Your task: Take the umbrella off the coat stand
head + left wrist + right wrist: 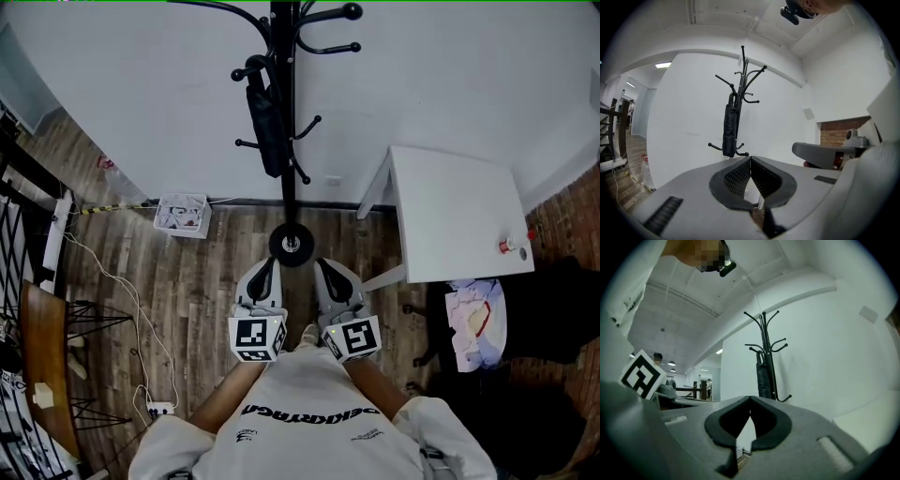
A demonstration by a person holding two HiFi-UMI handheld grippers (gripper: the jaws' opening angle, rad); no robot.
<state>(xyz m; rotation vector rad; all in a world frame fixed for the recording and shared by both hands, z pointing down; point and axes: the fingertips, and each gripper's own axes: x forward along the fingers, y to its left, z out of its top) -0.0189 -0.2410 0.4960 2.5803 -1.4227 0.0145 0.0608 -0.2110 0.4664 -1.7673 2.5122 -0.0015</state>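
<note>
Black umbrella (pixel 265 127) hanging, table (pixel 450 206) edge near

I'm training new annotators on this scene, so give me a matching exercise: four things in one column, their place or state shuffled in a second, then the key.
1. umbrella
2. white table
3. white box
4. left hand-held gripper

a. on the floor, left of the coat stand in the head view
b. jaws shut, holding nothing
c. hanging on the coat stand
d. right of the coat stand, by the wall

Pairs: 1-c, 2-d, 3-a, 4-b.
</note>
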